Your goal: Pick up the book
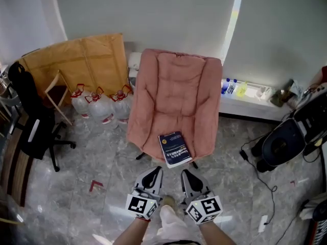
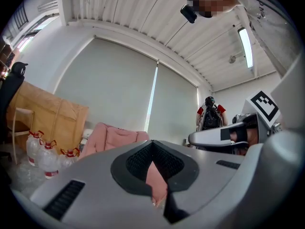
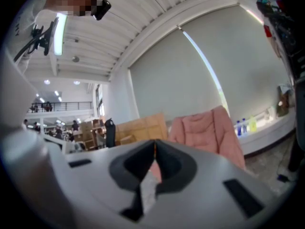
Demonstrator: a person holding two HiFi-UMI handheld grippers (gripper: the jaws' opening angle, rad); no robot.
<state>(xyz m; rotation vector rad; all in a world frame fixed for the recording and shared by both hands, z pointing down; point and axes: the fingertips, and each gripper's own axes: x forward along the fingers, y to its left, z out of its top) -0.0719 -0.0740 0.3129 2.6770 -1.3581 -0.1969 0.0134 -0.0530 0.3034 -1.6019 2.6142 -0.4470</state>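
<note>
Dark blue flat book (image 1: 174,149) lies on the front of the soft pink chair (image 1: 173,86), mid-picture in the head view. Just below it, the left tool (image 1: 153,172) and the right tool (image 1: 190,174) are pressed together, holding nothing (open one first). Slide one jaw under the near edge, then pinch gently.

No print resolving legibly in any view. Book (image 1: 174,149), lower centre of head view, showing pale lines of print on dark blue cover, too small to read. Water jugs (image 1: 102,106), left of centre, carrying red labels, wording blurring out. Cubes on left gripper (image 1: 155,170) and right gripper (image 1: 187,172), bottom centre, displaying black-and-white square markers, no letters.
</note>
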